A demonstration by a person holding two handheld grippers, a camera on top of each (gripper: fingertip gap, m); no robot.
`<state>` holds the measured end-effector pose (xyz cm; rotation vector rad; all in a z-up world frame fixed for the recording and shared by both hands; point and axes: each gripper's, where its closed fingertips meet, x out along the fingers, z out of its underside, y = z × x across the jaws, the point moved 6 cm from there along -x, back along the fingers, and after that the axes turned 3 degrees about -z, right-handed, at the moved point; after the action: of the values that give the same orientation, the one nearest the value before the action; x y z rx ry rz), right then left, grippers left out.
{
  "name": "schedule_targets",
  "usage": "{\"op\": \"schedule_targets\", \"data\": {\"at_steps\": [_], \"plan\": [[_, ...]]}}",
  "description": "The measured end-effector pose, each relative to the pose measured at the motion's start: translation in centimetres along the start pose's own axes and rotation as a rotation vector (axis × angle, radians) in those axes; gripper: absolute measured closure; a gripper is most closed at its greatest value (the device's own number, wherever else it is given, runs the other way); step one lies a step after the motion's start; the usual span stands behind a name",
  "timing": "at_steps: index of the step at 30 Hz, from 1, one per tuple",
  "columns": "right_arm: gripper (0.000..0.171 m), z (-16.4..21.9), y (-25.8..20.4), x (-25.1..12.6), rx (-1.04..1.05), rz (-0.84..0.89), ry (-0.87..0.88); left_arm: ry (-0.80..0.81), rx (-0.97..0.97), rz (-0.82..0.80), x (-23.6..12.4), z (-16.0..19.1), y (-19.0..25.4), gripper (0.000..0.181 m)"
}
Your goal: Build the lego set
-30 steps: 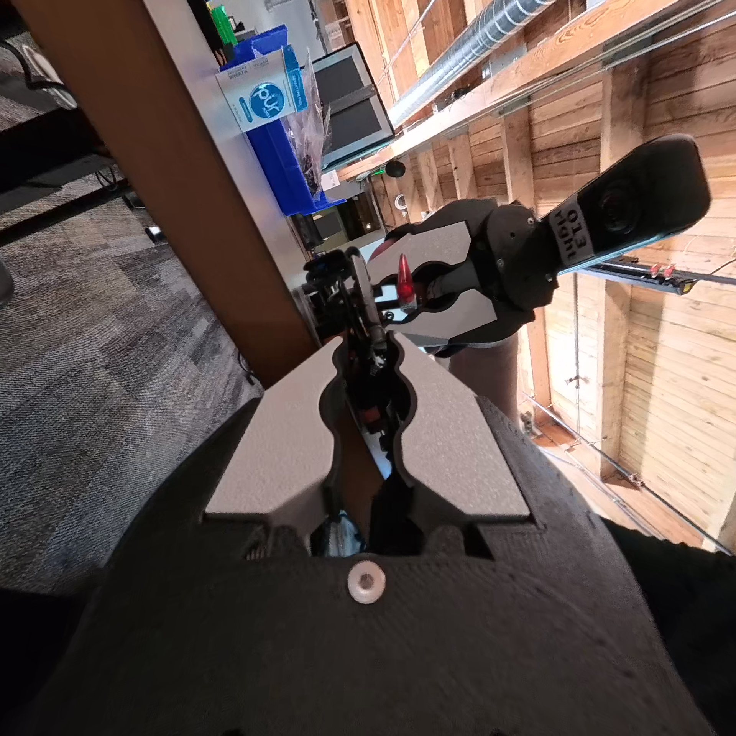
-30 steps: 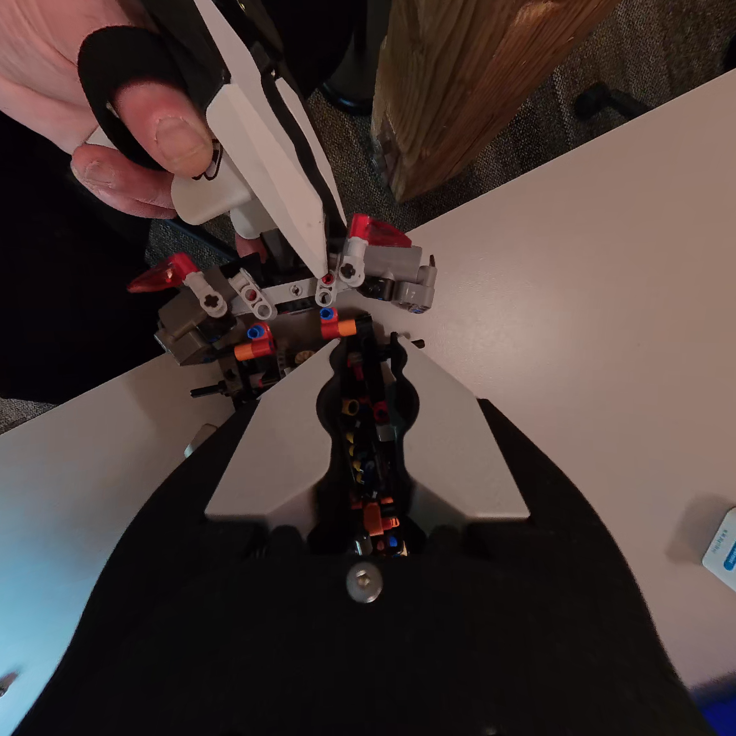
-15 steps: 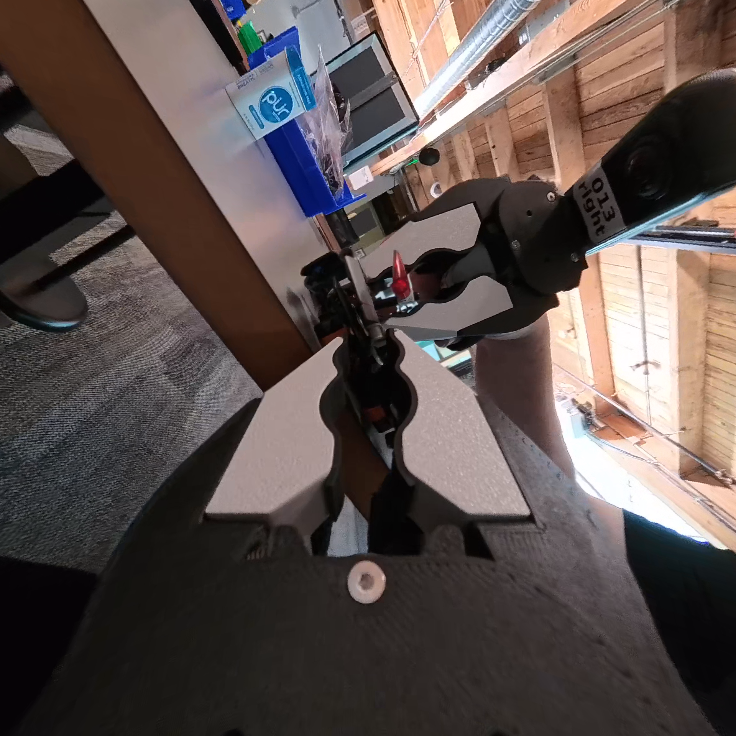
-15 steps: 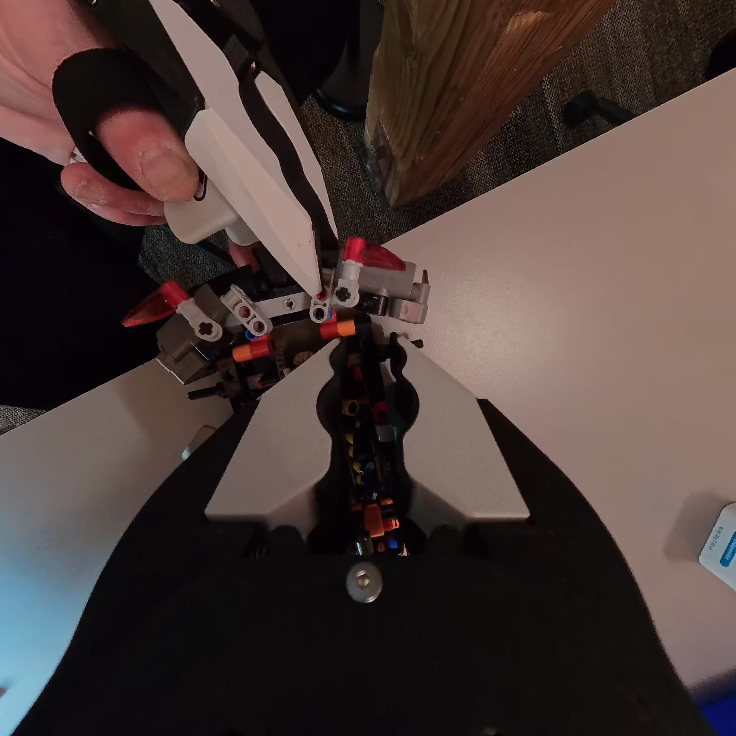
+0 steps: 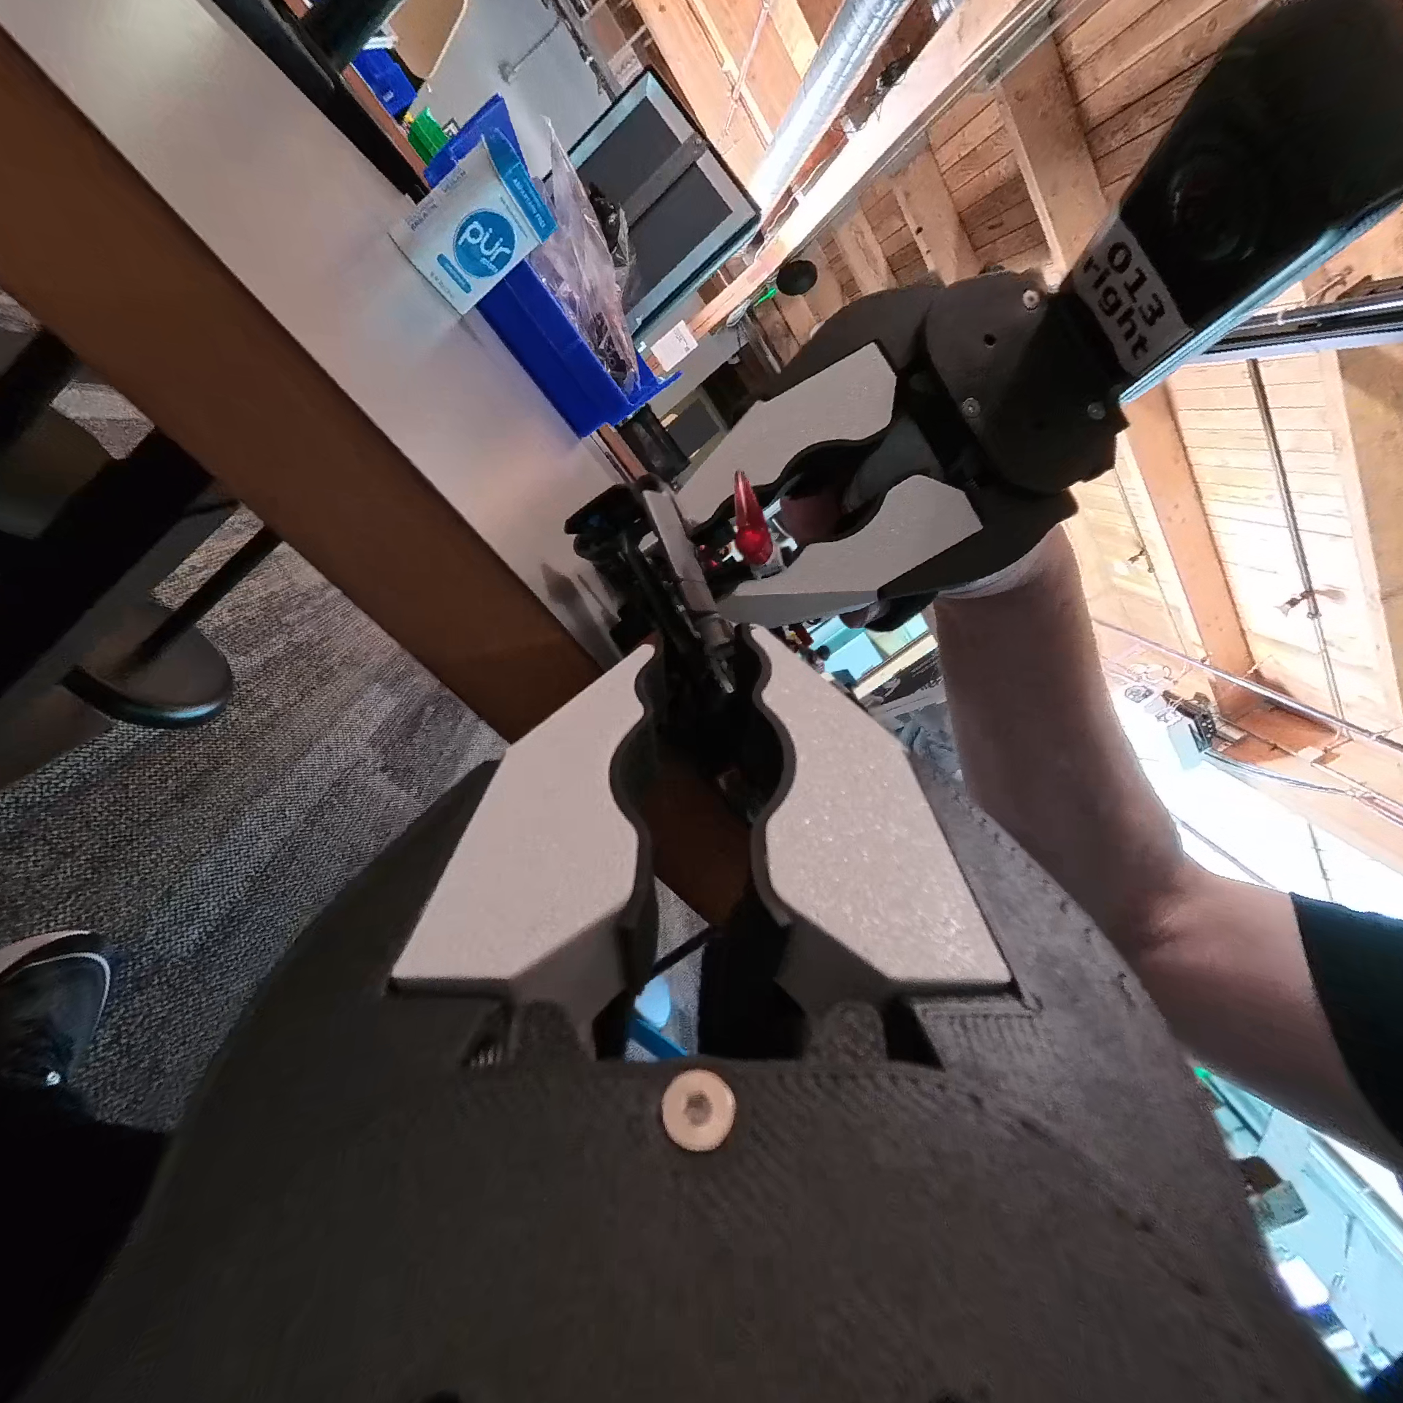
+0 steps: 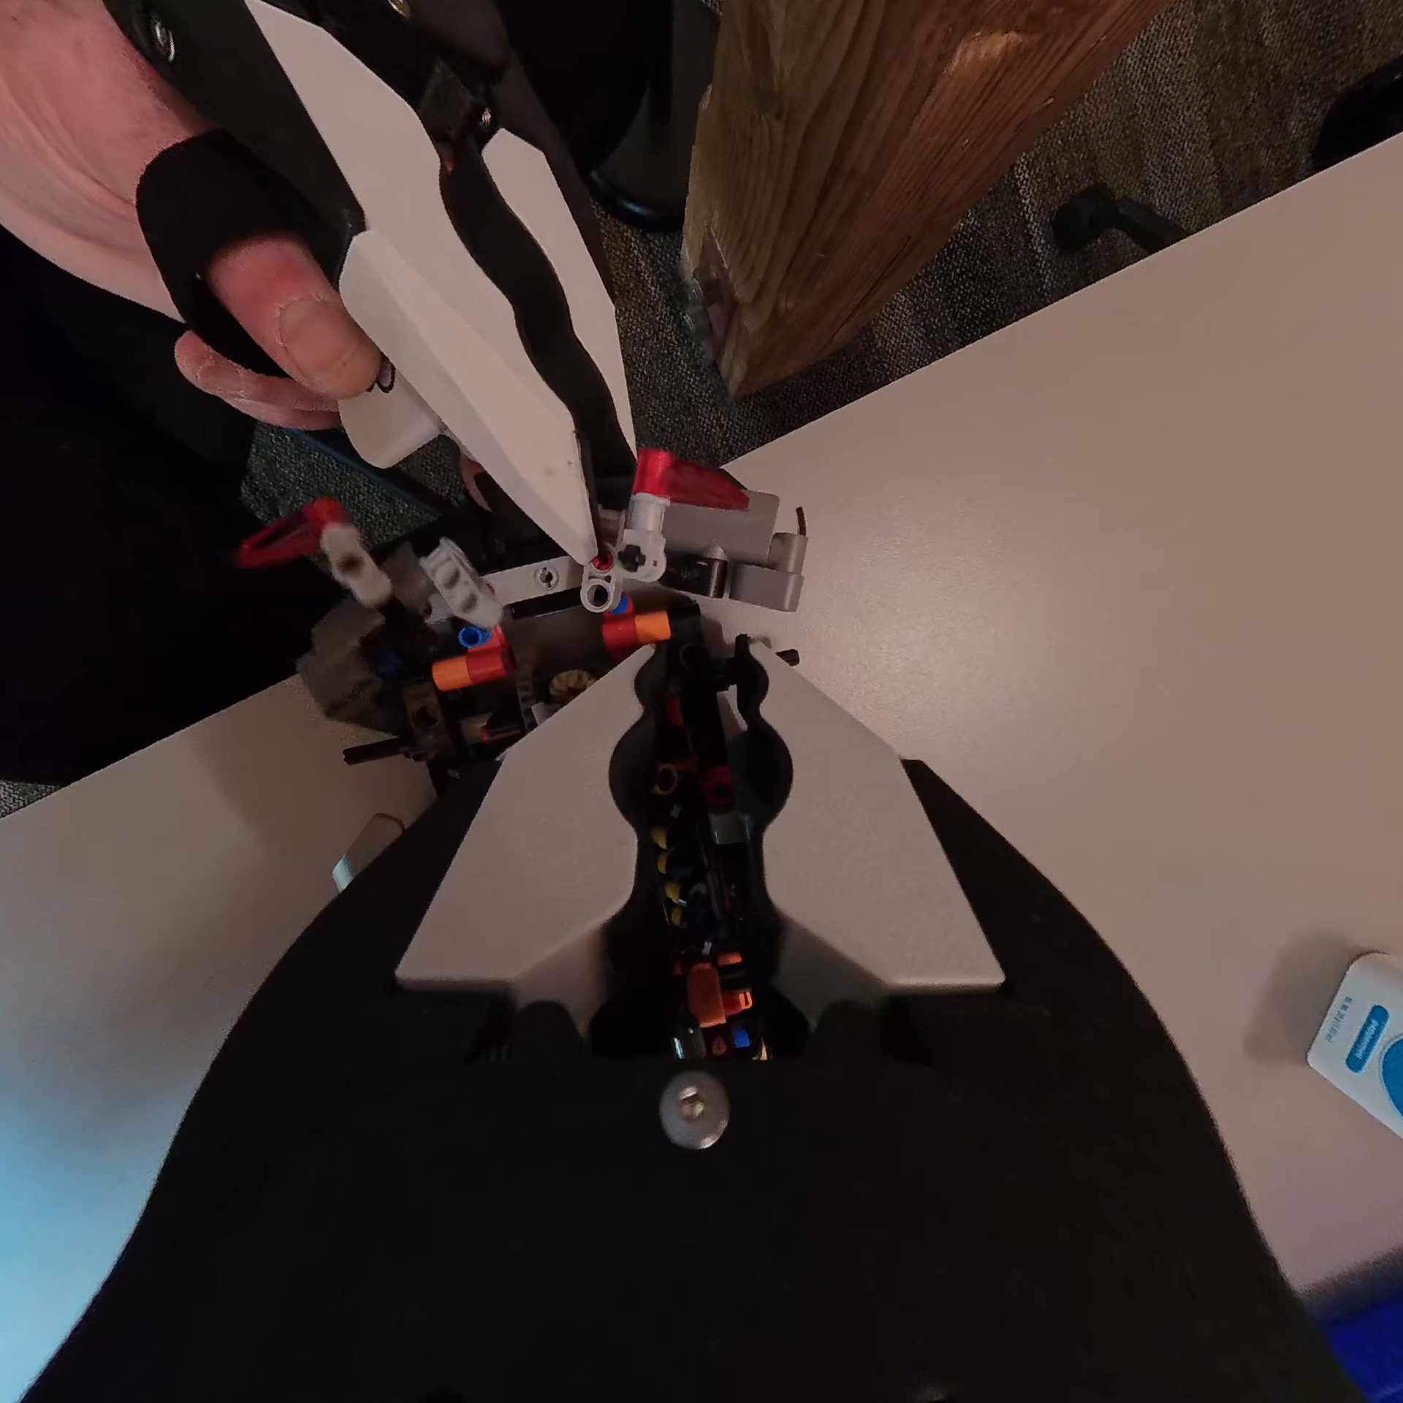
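Observation:
The lego model point(image 6: 683, 562) is a black frame with grey beams, orange pins and red translucent tips, held just above the white table point(image 6: 1063, 531). My right gripper point(image 6: 702, 657) is shut on its black body, which runs back between the fingers. My left gripper point(image 6: 607, 509) comes in from the upper left, shut on the model's grey top beam near a red pin. In the left wrist view my left gripper point(image 5: 698, 649) grips the model point(image 5: 653, 562) edge-on, and my right gripper point(image 5: 706, 547) holds it from beyond, by a red tip point(image 5: 748, 524).
A wooden post point(image 6: 873, 152) stands just past the table edge over carpet. A white and blue packet point(image 6: 1366, 1040) lies at the right, and a small grey piece point(image 6: 364, 846) at the left. A blue bin point(image 5: 562, 349) and a monitor point(image 5: 660, 190) stand farther along the table. The grippers are tip to tip, or close to it.
Both grippers keep their grip on the model. The left gripper has tilted and shifted slightly, so the room swings in its view. The model has barely moved in the right view.

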<state>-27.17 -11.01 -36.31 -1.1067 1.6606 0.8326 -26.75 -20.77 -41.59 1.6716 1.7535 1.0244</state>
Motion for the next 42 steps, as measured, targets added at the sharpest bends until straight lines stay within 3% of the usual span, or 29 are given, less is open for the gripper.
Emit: {"op": "schedule_targets", "data": {"at_steps": [42], "plan": [[0.155,0.09,-0.05,-0.02,0.049,0.067,0.023,0.003,-0.147,0.08,-0.18,-0.19,-0.72,0.165]]}}
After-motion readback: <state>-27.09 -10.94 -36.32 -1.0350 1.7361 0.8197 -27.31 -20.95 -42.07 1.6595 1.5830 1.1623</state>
